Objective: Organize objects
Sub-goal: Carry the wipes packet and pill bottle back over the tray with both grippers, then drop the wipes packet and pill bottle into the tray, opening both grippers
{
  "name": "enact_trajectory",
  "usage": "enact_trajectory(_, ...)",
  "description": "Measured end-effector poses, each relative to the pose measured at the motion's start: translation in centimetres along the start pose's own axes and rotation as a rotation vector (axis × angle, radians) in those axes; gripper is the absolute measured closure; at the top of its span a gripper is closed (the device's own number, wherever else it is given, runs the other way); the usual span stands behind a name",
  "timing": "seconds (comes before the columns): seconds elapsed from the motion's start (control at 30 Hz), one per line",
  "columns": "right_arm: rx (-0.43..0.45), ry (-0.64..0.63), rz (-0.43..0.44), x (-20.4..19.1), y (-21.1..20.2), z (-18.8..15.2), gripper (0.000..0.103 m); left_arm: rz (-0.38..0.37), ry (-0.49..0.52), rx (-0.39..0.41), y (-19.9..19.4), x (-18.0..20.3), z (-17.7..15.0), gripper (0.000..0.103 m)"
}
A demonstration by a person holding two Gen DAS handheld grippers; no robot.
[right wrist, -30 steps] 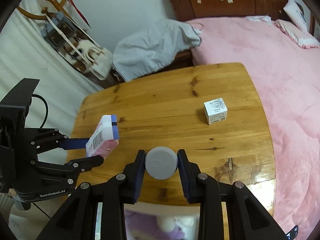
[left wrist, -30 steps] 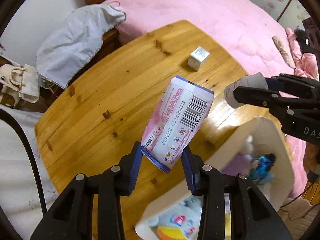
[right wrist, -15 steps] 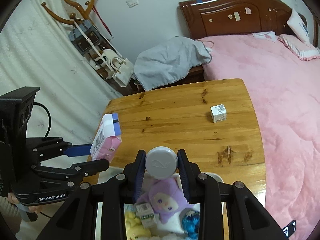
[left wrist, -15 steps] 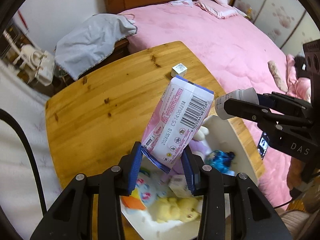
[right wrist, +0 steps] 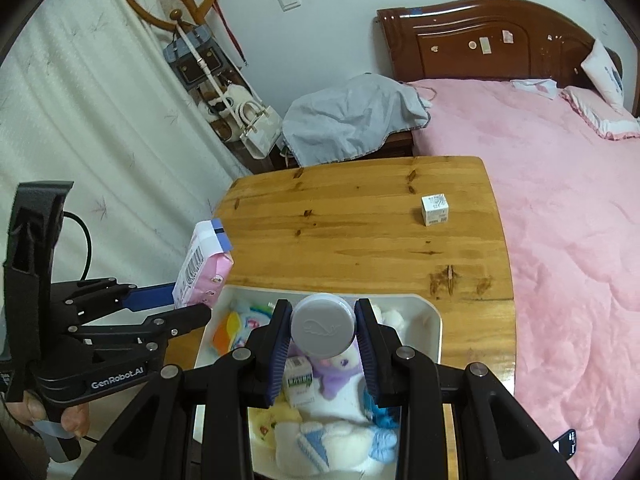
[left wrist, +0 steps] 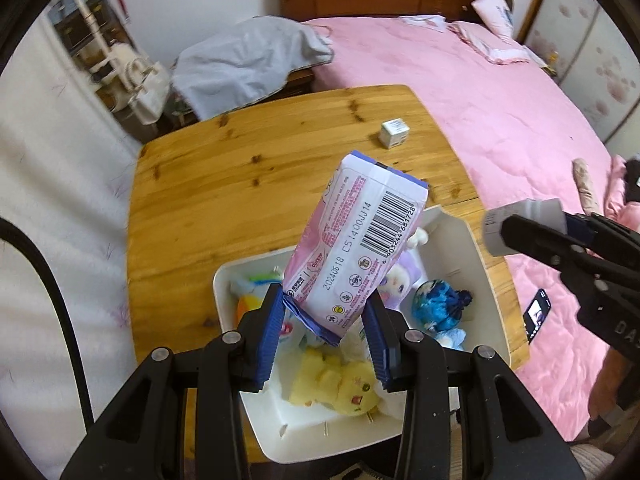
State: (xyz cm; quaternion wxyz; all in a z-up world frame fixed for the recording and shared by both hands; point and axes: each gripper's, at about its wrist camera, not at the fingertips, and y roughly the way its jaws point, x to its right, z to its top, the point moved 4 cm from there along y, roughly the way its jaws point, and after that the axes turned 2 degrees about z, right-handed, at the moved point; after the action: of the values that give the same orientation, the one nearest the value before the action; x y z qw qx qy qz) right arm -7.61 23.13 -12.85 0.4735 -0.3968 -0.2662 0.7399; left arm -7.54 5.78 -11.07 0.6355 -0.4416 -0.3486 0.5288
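Note:
My left gripper [left wrist: 323,322] is shut on a pink and white tissue pack [left wrist: 354,248] with a barcode, held tilted above the white bin [left wrist: 476,252]. Seen from the right wrist, that same pack [right wrist: 204,268] hangs at the bin's left edge in the left gripper [right wrist: 188,304]. A grey-lidded white jar [right wrist: 323,329] is clamped in my right gripper [right wrist: 322,330], over the bin [right wrist: 434,320]. From the left wrist the jar [left wrist: 520,224] shows at the right, above the bin's right side. A small white box [left wrist: 394,133] stands alone on the wooden table [left wrist: 240,184].
The bin holds several plush toys, among them a yellow one [left wrist: 340,384], a purple doll [right wrist: 340,372] and a blue one [left wrist: 438,306]. A pink bed [right wrist: 560,200] borders the table's right side. A grey cloth [right wrist: 352,120] and hanging bags [right wrist: 248,124] lie behind. A phone [left wrist: 538,316] rests on the bed.
Both grippers have risen and drawn back toward the near end of the table, carrying the pack and the jar. The white bin with its toys has come into view beneath them.

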Motion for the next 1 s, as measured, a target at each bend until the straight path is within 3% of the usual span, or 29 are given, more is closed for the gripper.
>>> enact_trajectory(0.4,-0.068,-0.046,-0.053,-0.7,0.6,-3.5,0.071,0.011,-0.08,-0.067,1.6,0.1,-4.3,0.061)
enact_trajectory(0.87,-0.125,-0.071,-0.074,-1.5,1.3,-5.2,0.07,0.035,-0.1,-0.092,2.2,0.3,-6.2,0.059)
enact_trajectory(1.0,-0.127,-0.081,-0.078,-1.8,1.4,-5.3,0.063,0.031,-0.117,-0.093,2.1,0.0,-6.3,0.054)
